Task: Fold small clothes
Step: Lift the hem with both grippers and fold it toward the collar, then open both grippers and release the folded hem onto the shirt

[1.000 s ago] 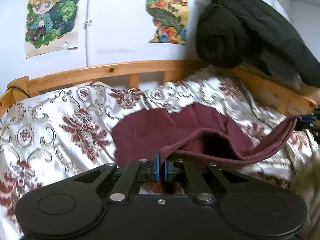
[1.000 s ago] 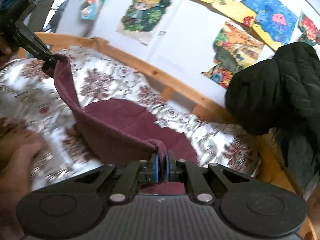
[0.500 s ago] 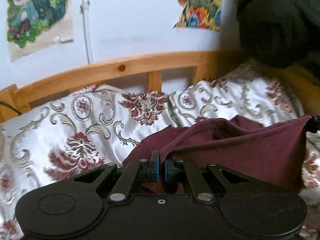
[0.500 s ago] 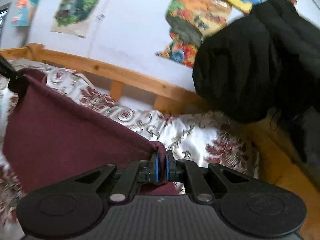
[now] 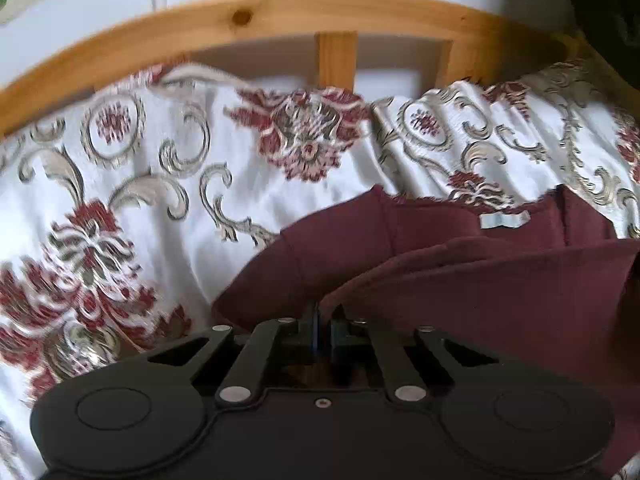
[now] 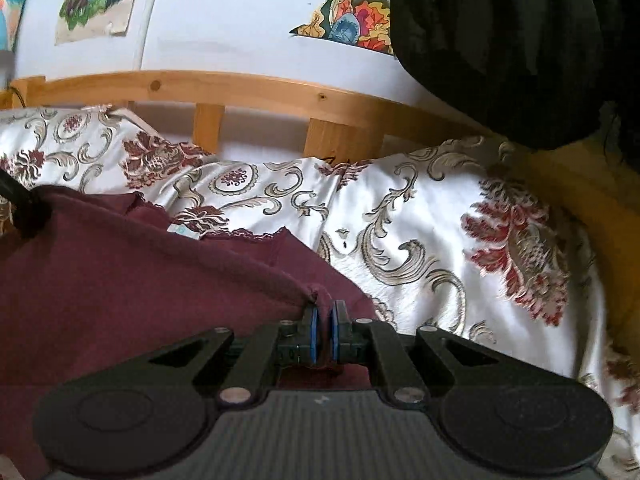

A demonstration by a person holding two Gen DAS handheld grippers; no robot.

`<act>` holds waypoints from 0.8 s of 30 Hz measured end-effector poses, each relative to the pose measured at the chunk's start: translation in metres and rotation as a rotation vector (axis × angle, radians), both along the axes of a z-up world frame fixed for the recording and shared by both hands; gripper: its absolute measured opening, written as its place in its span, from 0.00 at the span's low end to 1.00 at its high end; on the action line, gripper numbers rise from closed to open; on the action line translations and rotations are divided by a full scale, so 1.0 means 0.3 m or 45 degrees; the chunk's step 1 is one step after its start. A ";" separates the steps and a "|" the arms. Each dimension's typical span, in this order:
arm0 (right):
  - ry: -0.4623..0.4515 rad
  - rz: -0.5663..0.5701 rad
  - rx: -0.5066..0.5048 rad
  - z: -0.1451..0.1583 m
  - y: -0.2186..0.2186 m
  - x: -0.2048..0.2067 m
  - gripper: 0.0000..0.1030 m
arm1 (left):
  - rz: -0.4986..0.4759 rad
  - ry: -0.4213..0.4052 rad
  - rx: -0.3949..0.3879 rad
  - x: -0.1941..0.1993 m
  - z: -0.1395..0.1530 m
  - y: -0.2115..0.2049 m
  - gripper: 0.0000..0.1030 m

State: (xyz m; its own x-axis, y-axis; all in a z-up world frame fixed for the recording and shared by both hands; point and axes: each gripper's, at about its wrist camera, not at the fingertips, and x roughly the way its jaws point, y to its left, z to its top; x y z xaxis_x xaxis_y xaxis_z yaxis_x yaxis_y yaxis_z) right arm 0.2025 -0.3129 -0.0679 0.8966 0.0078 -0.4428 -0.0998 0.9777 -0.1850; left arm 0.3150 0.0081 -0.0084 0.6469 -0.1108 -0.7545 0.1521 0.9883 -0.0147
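Nearest the left wrist camera, the left gripper (image 5: 323, 322) has its jaws pinched together on a corner of the maroon garment (image 5: 500, 292), the fabric rising out of the narrow gap between the blue pads. In the right wrist view, the right gripper (image 6: 323, 320) likewise has its jaws closed on another corner of the same maroon garment (image 6: 120, 280), a small bunch of cloth gathered just above the pads. Between the two grippers the held hem runs as a taut fold, and this upper layer is laid over the lower part of the garment, which lies flat on the bed. Just past the fold, the lace-trimmed neckline and a small pale label (image 5: 504, 220) show on the lower layer. The garment rests on a white satin bedspread (image 5: 160, 200) patterned with dark red flowers and grey-gold scrolls. Beyond the bedspread stands the wooden bed rail (image 6: 260, 88) with upright slats. Farther back, a black padded coat (image 6: 512, 40) hangs at the right, and colourful posters (image 6: 100, 0) are stuck to the white wall.
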 end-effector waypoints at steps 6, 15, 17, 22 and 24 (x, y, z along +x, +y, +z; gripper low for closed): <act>-0.024 0.025 0.022 -0.027 -0.030 -0.007 0.30 | 0.080 0.035 -0.086 0.009 -0.020 0.027 0.37; 0.007 0.015 0.203 -0.025 -0.114 -0.044 0.77 | 0.264 -0.074 -0.223 -0.155 0.018 0.119 0.86; 0.054 0.023 0.273 -0.028 -0.129 -0.065 0.85 | 0.269 -0.090 -0.254 -0.213 0.012 0.126 0.88; 0.156 0.069 0.390 -0.034 -0.148 -0.130 0.92 | 0.244 -0.110 -0.262 -0.345 -0.029 0.102 0.91; 0.175 0.092 0.401 -0.034 -0.137 -0.138 0.92 | 0.219 -0.106 -0.238 -0.384 -0.051 0.083 0.95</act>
State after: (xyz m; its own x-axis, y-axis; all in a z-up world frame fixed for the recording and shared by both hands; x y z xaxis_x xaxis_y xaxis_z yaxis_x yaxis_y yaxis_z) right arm 0.1612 -0.3539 -0.0781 0.8211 0.2244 -0.5248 -0.1737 0.9741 0.1448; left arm 0.1998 0.0330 -0.0238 0.7270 -0.1261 -0.6750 -0.0097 0.9810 -0.1937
